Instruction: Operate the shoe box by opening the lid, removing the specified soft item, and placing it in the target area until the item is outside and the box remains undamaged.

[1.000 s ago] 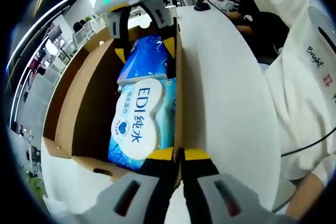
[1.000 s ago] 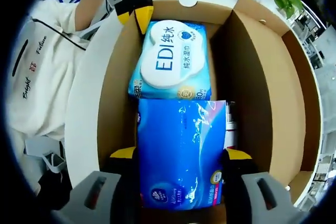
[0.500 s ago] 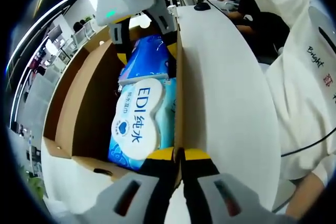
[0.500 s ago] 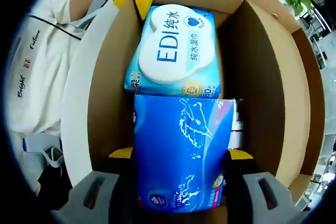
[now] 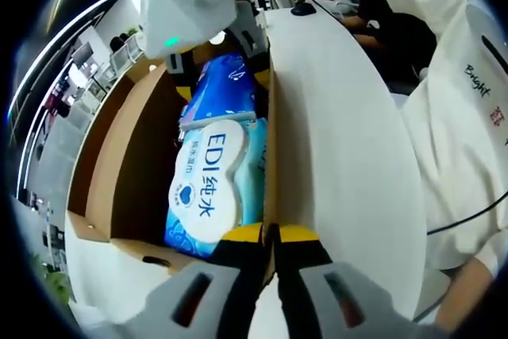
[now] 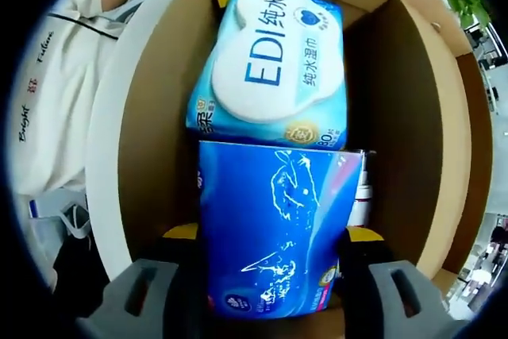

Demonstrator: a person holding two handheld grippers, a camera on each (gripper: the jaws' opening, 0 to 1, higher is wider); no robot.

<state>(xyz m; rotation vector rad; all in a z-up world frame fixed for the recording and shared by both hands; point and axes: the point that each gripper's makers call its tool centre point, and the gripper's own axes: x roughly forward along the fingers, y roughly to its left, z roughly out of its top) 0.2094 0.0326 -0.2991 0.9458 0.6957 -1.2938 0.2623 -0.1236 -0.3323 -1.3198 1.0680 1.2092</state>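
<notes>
Straddling the glossy blue pack (image 6: 274, 232), the right gripper (image 6: 271, 237) has its yellow-tipped fingers (image 6: 181, 233) pressed to both sides of it inside the open cardboard box (image 6: 413, 117), where it lies end to end with a white-lidded pack of wet wipes (image 6: 274, 65) printed "EDI". The left gripper (image 5: 269, 234) has its fingers (image 5: 246, 233) together, pinching the box's side wall beside the white surface (image 5: 341, 132). Compared with a second ago, the right gripper view sits closer over the blue pack, while the left gripper keeps its pinch unchanged.
</notes>
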